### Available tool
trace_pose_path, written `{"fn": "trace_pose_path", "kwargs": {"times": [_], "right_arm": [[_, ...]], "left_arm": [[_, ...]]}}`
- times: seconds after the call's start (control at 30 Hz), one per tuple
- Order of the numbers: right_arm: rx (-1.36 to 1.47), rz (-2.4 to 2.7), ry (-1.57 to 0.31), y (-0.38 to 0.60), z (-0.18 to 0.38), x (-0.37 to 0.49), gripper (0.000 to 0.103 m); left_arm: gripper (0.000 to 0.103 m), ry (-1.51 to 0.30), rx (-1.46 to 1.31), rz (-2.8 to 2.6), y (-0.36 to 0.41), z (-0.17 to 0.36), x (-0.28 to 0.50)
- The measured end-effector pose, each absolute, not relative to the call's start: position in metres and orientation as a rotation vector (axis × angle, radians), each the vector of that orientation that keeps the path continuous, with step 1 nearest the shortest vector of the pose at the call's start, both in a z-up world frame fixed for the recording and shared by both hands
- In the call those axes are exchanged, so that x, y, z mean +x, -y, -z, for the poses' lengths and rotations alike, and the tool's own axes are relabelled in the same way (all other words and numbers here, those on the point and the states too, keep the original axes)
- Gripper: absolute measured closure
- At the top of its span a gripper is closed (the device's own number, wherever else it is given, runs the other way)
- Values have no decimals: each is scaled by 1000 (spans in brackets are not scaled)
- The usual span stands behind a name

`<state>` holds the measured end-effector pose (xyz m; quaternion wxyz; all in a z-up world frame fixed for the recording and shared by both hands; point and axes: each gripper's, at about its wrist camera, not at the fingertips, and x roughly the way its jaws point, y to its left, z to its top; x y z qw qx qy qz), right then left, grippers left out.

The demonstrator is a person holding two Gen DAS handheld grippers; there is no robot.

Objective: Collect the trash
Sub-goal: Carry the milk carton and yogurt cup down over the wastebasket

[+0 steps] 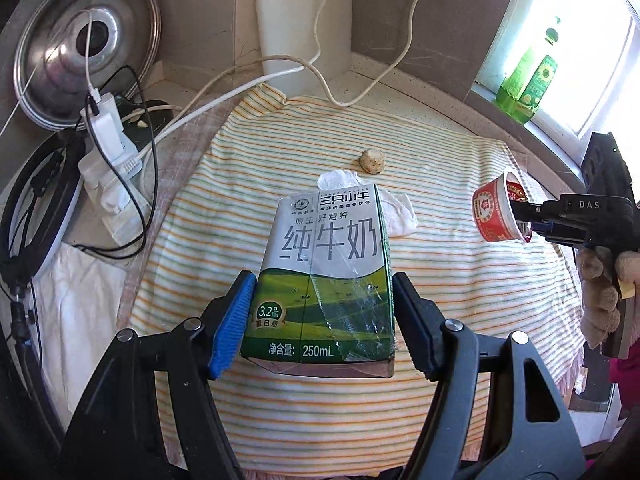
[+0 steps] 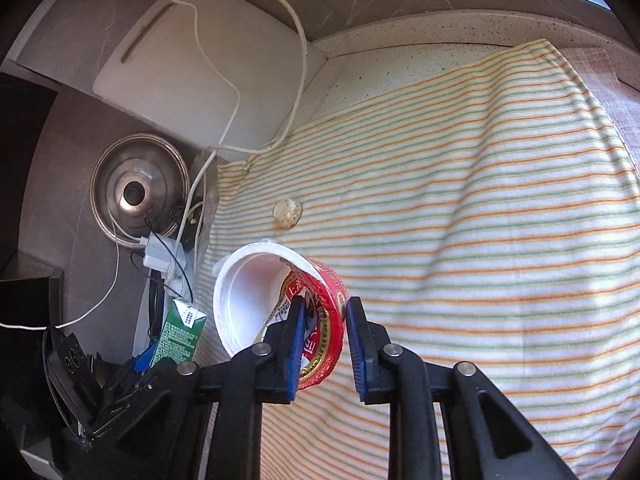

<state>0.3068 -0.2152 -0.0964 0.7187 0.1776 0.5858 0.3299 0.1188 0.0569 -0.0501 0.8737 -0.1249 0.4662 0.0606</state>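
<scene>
Clutter fills the far left of the counter: a steel lid (image 1: 86, 46) leaning on the wall, a white charger (image 1: 105, 122) and tangled cables. Right of that lies the striped cloth (image 1: 440, 280), and above its middle the left gripper (image 1: 322, 316) is clamped on a milk carton (image 1: 326, 264), one pad on each narrow side of the lower, green part, the carton lifted clear of the cloth. The carton is crumpled and probably empty, so light; its card walls give under pressure, and the flat sides where it is taken now look like the soundest hold. Behind it on the cloth lie a crumpled white tissue (image 1: 394, 210) and a small beige lump (image 1: 373, 161), both soft scraps for a gentle pinch. Further right, the right gripper (image 2: 322, 340) pinches the wall of a red-and-white paper cup (image 2: 280, 304), one finger inside the mouth, one outside, the cup tipped on its side in the air. Thin and easily squashed, it could slip from a rim hold. At the far right a green bottle (image 1: 528, 76) stands on the sill.
</scene>
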Motion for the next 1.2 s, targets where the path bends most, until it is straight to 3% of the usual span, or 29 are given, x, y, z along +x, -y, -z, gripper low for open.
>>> {"fn": "trace_pose_path", "kwargs": {"times": [0.57, 1.2], "right_arm": [[278, -851, -1249, 220, 63, 221, 83], [215, -800, -1242, 226, 60, 62, 83]], "left_arm": [[33, -937, -313, -111, -33, 40, 31], [33, -1000, -301, 33, -23, 68, -79]]}}
